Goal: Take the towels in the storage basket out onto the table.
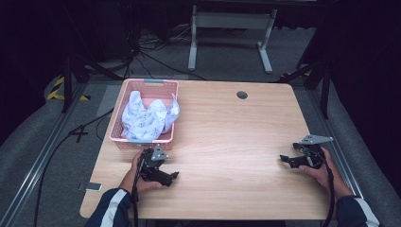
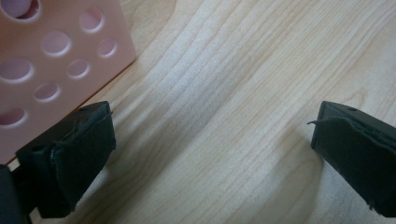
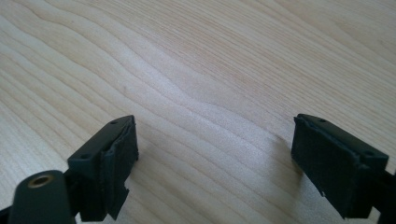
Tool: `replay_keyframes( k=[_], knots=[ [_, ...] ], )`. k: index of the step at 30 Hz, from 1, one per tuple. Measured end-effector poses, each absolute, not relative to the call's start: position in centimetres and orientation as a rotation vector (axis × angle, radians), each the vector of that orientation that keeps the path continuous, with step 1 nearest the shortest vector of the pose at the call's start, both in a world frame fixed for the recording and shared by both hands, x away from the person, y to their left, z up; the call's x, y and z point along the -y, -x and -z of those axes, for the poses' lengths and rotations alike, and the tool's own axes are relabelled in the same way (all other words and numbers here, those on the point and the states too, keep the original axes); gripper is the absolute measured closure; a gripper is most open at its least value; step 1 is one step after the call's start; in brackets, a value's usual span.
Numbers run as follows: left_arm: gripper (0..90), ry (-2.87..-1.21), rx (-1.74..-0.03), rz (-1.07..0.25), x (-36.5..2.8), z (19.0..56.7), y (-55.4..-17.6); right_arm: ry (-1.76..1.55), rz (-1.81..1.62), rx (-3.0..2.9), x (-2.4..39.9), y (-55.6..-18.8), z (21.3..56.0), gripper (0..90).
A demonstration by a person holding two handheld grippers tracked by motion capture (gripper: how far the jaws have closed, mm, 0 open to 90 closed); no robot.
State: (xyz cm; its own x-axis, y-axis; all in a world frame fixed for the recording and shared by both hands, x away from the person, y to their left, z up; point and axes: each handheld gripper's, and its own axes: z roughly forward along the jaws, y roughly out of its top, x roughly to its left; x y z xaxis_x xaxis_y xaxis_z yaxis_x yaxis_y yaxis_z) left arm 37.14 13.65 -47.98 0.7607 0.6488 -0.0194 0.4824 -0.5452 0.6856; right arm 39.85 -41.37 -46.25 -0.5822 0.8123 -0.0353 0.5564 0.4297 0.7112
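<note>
A pink perforated basket (image 1: pixel 125 90) stands at the table's far left with a crumpled white patterned cloth (image 1: pixel 147 116) piled in it. Just in front of the basket, my left gripper (image 1: pixel 172 177) rests low over the wood, jaws wide apart with nothing between them; in its own view (image 2: pixel 212 140) the basket's holed wall (image 2: pixel 56 56) shows at the upper left. Near the right edge my right gripper (image 1: pixel 284 160) sits held in a hand, pointing left. Its jaws (image 3: pixel 215 154) stand open over bare wood.
The wooden table (image 1: pixel 227 137) has a round cable hole (image 1: pixel 242 95) at the back. Beyond it stands a white desk frame (image 1: pixel 231 28) on a grey floor with cables. A small flat object (image 1: pixel 91 187) lies off the table's left front corner.
</note>
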Motion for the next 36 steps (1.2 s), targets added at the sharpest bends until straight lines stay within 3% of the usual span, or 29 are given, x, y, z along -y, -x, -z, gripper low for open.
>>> replay_keyframes(
  k=[8,11,12,14,16,26,30,36],
  knots=[
    [2.6,-2.269,-0.865,-0.32,-13.6,47.7,-36.8,-1.173,-0.946,-2.312,41.3,-39.8,46.2,14.3],
    [19.7,-2.282,-0.813,-0.306,-13.6,47.1,-36.5,-1.158,-0.951,-2.317,41.2,-39.9,46.3,14.0],
    [20.5,-2.283,-0.791,-0.3,-13.6,46.9,-36.4,-1.15,-0.96,-2.312,41.2,-39.9,46.4,13.4],
    [16.9,-2.279,-0.771,-0.282,-13.6,46.5,-36.1,-1.144,-0.966,-2.312,41.1,-40.0,46.4,13.1],
    [20.8,-2.263,-0.76,-0.303,-13.7,46.0,-35.8,-1.141,-0.968,-2.314,41.2,-40.0,46.4,13.1],
    [18.9,-2.14,-0.706,-0.428,-14.9,41.7,-35.5,-1.134,-0.975,-2.314,41.1,-40.1,46.5,12.8],
    [18.8,-2.119,-0.742,-0.55,-16.2,39.9,-35.8,-1.136,-0.973,-2.314,41.1,-40.1,46.5,12.8],
    [17.7,-2.089,-0.803,-0.575,-17.4,38.8,-37.3,-1.134,-0.978,-2.316,41.0,-40.1,46.5,12.9]
  ],
)
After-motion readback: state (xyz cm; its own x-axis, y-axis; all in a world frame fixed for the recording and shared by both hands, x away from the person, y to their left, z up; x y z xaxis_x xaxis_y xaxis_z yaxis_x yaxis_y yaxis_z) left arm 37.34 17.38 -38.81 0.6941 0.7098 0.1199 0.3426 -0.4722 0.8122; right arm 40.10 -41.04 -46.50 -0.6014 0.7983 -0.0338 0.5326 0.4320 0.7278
